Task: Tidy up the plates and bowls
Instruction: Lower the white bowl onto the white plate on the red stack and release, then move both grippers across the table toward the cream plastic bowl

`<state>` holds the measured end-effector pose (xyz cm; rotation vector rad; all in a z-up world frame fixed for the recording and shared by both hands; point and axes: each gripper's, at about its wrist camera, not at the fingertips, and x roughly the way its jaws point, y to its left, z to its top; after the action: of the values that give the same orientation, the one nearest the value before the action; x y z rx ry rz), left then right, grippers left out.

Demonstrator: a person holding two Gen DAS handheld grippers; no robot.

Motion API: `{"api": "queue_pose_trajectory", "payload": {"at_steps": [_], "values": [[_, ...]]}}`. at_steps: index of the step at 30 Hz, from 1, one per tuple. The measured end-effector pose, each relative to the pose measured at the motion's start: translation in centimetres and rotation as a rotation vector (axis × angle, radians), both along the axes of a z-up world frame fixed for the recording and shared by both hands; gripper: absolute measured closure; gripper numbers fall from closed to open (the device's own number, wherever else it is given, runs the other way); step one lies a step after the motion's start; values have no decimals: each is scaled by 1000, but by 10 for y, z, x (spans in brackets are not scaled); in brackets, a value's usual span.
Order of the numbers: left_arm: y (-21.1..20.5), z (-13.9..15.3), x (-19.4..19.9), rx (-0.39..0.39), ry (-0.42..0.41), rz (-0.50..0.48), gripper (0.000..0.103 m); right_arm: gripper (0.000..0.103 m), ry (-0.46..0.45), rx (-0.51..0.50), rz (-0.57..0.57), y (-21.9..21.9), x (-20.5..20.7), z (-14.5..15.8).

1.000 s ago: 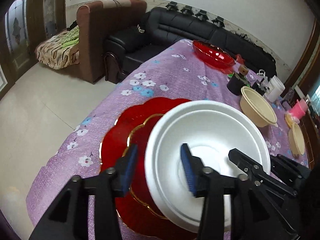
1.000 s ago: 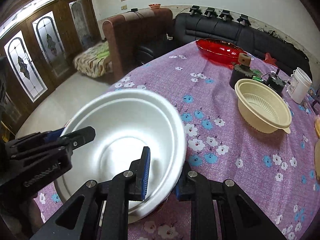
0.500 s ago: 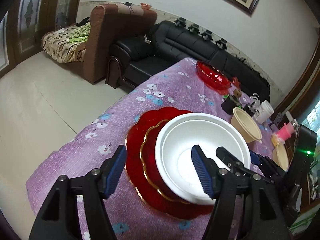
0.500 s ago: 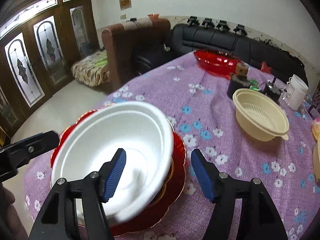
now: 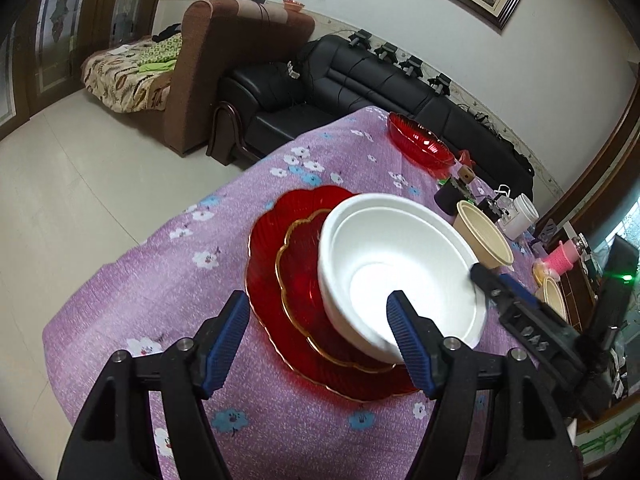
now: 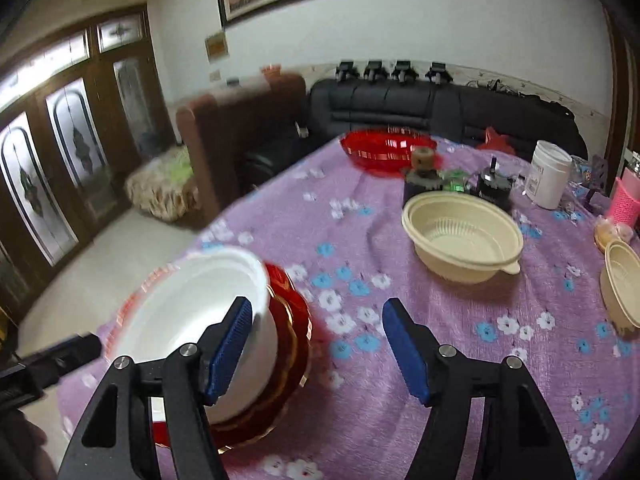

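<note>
White bowl (image 5: 400, 272) resting in a small red plate with a gilt rim (image 5: 298, 264), that in turn stacked on a larger red scalloped plate (image 5: 272, 248), all on the purple flowered tablecloth (image 5: 168, 280). Left tongs (image 5: 320, 336) released, jaws just opened wide, blue pads clear of the stack; bowl's near rim seen in the gap between them, untouched. Right tongs (image 6: 318, 344) likewise spread, jaws only just parted and now steady, nothing between the pads but cloth (the view here blurred). From the right tongs, white bowl (image 6: 192, 316) just past the left-hand pad and to its left side, the red plates (image 6: 292, 328) peeking out beneath. Tip of the right tongs (image 5: 496, 288) visible in the left view just beyond the bowl's far right rim; touching or not, cannot tell. Farther ahead of the right tongs, a cream plastic bowl (image 6: 460, 236), well apart from the stack. A second cream bowl (image 6: 620, 284) off to the right edge. Red glass dish (image 6: 384, 150) far ahead near the table's end.
</note>
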<state>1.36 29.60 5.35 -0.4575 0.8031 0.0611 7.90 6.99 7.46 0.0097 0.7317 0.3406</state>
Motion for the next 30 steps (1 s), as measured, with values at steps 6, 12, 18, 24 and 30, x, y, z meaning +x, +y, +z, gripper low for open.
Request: {"api": "queue_pose_trajectory", "payload": {"at_steps": [6, 12, 18, 24, 30], "values": [[-1, -2, -5, 6, 4, 4, 33, 34, 61, 42, 20, 3, 8, -15], [-2, -4, -9, 1, 14, 5, 33, 34, 85, 41, 67, 16, 9, -25], [-10, 3, -14, 26, 8, -4, 32, 34, 56, 186, 43, -13, 1, -3], [-29, 12, -19, 51, -12, -42, 31, 30, 32, 204, -13, -59, -11, 11], [-58, 31, -31, 102, -91, -107, 28, 30, 28, 185, -127, -127, -27, 16]]}}
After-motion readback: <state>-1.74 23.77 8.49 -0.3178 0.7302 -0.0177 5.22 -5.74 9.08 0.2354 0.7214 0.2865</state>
